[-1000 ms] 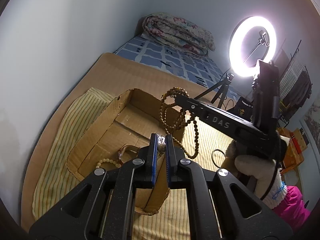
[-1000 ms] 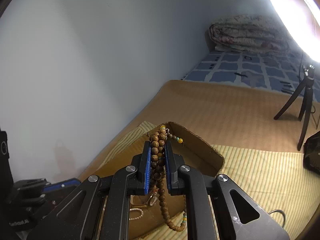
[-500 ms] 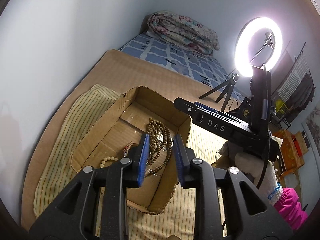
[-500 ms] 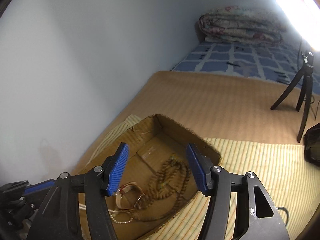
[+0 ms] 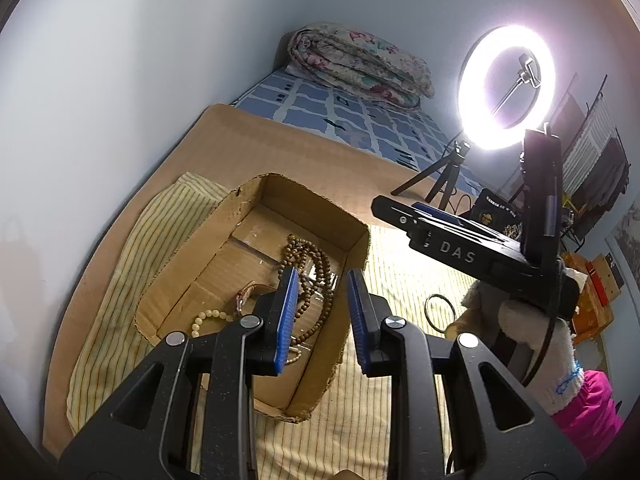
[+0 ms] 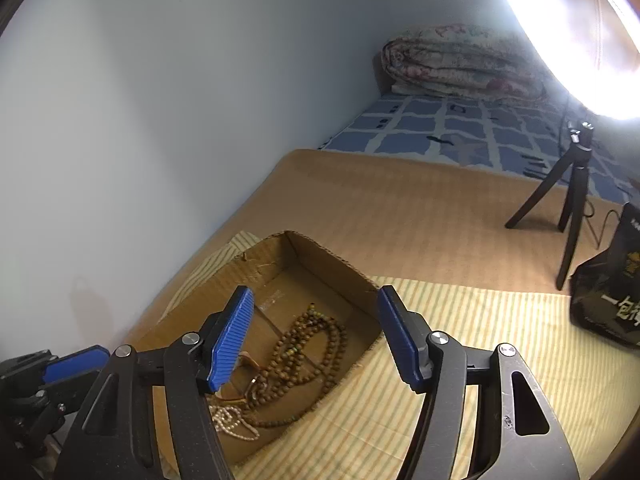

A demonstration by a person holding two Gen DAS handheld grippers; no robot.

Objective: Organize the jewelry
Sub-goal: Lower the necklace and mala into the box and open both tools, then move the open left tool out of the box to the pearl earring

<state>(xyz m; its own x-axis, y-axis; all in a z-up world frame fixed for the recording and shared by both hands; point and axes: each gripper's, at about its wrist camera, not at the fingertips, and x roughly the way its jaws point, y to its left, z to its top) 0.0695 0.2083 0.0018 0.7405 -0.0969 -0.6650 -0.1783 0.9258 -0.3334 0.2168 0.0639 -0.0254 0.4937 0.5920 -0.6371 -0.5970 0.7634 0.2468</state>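
On the striped cloth (image 5: 372, 432) a metal ring (image 5: 440, 311) lies beside the box (image 5: 240, 216), nearest the right gripper (image 6: 316, 336), whose empty jaws are opening.

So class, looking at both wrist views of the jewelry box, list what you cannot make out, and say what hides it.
- Left wrist view: part of the brown wooden bead necklace sits behind the left tongs.
- Right wrist view: the small pale pearl strand in the open cardboard box is too small and partly covered.
- Right wrist view: the black printed bag is cut off by the frame edge.
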